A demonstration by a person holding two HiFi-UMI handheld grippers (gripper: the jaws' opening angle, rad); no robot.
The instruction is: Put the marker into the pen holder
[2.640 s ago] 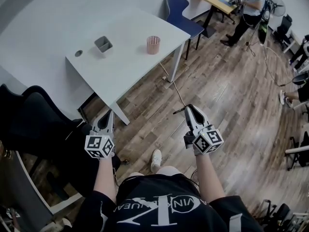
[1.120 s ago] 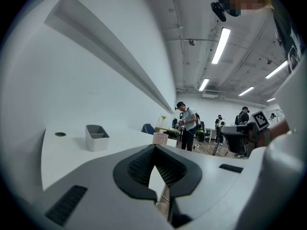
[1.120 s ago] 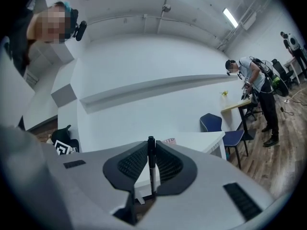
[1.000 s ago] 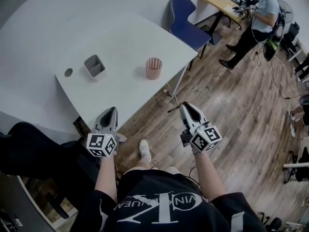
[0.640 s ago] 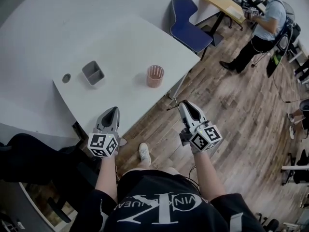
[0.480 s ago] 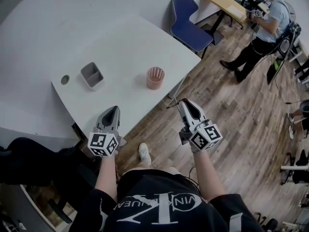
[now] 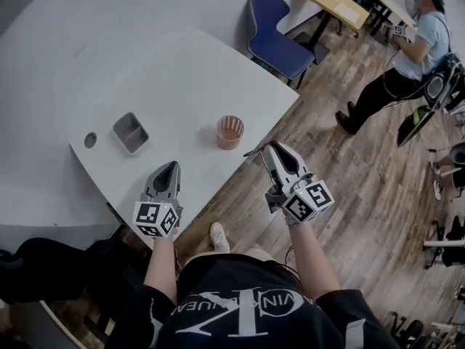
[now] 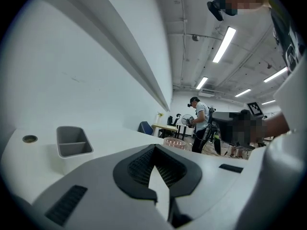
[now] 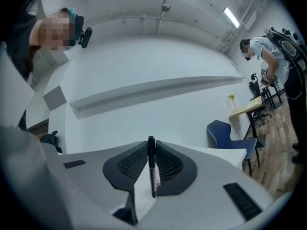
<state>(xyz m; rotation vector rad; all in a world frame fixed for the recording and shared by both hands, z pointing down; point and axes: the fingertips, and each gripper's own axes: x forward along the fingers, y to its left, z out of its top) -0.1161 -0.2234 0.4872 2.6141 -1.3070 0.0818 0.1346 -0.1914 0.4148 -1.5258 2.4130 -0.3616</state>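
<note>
Marker (image 9: 152, 169) clamped crosswise in right claw (image 7: 272, 150); pink pen holder (image 7: 230, 131) near, left and slightly farther. Left claw (image 7: 164, 174) closed together, empty.

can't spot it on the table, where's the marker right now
The marker is clamped in the jaws of the right gripper, centre-right in the head view, just right of the pink pen holder beside the table's edge.

I am facing white worktop (image 7: 182, 71) | grey two-compartment box (image 7: 131, 132) is sitting at left | pink pen holder (image 7: 230, 131) is standing right, well apart
</note>
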